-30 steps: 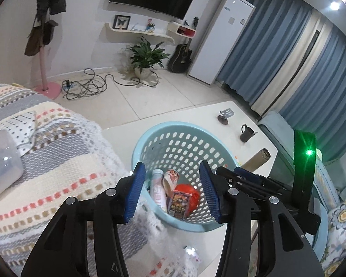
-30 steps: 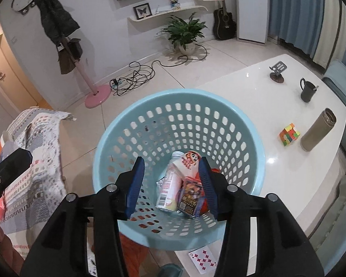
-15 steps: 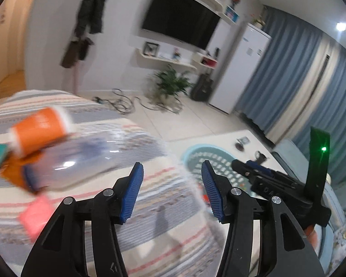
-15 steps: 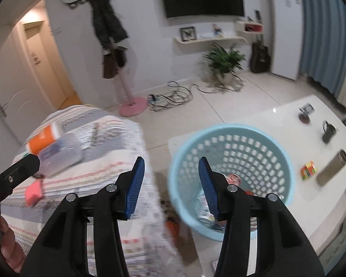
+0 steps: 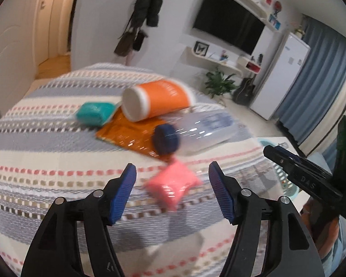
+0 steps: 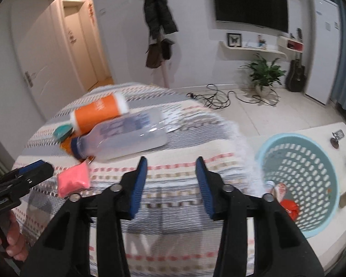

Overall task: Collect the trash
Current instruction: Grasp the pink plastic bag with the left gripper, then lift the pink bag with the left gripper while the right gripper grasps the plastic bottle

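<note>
Orange tube (image 5: 158, 100) atop clear bottle (image 5: 196, 133)

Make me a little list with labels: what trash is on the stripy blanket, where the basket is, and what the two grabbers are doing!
Place: striped blanket
Trash on blanket: pink packet, clear bottle with blue cap, orange container, teal packet, orange wrapper
Basket: light blue basket on the white table, some trash already inside
Left gripper: open, empty, pink packet between its fingers' line
Right gripper: open, empty, above the blanket
</note>
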A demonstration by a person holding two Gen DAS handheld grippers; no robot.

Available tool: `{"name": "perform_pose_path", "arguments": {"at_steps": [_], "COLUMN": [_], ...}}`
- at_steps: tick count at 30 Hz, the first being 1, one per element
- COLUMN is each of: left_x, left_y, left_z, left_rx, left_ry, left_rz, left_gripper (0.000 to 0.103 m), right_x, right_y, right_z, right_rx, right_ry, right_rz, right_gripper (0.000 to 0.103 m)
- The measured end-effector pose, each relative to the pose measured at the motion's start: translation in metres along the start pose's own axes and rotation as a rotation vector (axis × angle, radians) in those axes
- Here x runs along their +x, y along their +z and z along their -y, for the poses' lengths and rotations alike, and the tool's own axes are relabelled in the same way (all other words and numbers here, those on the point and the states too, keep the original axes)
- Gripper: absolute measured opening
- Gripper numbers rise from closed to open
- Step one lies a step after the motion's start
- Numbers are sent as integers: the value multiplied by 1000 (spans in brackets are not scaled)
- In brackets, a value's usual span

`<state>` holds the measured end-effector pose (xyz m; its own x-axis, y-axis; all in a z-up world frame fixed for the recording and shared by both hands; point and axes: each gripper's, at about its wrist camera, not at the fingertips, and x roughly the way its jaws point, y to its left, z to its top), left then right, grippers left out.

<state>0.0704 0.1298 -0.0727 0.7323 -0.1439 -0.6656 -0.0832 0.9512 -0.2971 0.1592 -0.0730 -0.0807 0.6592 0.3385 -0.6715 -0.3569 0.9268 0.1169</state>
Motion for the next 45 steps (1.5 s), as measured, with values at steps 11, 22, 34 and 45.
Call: {"name": "perform_pose_path", "arguments": {"at_steps": [11,22,34,45], "left_x": [21,40,-1,-33], "left_y": [-14,-10,-8,-6], "left_z": [3,33,2,-47], "left_rx": [43,158,71,-77], "left_ry": [-128,-16,32,85], "left_rz": [-145,-154,-37,38], "left_gripper": [52,59,36,36], "right_x": [28,28,48,73], "right_y": [-10,-3,59,56], "right_z": [-16,-16,7,6], "right_rx": [-32,-36,5,46], "right_ry": [-2,-4,52,215], "right_rz": [-62,-58,-53,-167], "right_gripper": [36,36,41,43]}}
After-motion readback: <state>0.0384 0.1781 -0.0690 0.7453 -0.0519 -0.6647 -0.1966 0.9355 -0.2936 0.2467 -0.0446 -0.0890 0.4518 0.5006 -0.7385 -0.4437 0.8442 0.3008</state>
